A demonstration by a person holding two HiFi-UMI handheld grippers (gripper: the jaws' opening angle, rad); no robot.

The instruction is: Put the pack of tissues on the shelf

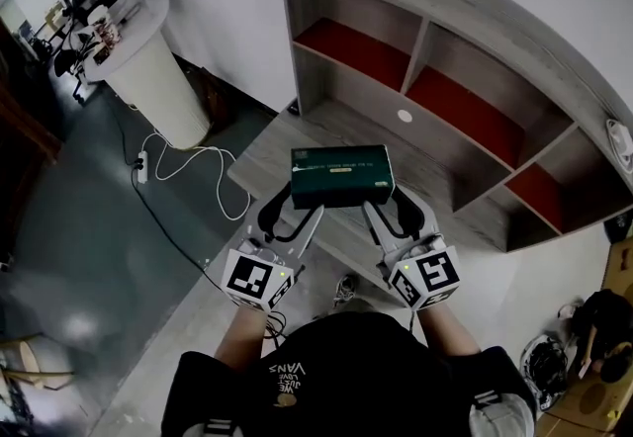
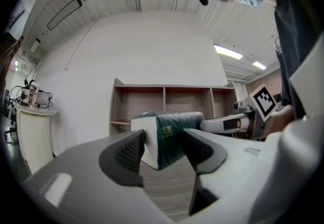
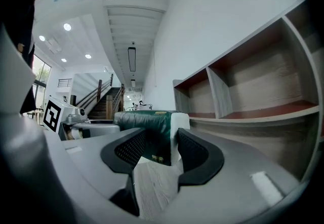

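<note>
The dark green pack of tissues (image 1: 341, 176) with white ends hangs over the wooden desk top (image 1: 265, 160), in front of the shelf (image 1: 465, 79). My left gripper (image 1: 297, 204) is shut on its left end and my right gripper (image 1: 388, 204) on its right end. In the left gripper view the pack (image 2: 169, 134) sits between the jaws of the left gripper (image 2: 162, 151), with the shelf (image 2: 167, 101) straight behind. The right gripper view shows the pack (image 3: 152, 129) pinched by the right gripper (image 3: 161, 151), and the shelf's compartments (image 3: 253, 91) at the right.
The shelf has several open compartments with red back panels. A small white disc (image 1: 405, 116) lies on the desk near it. A white round stand (image 1: 148, 59) with gear on top is at the left, and white cables (image 1: 183, 168) trail on the floor.
</note>
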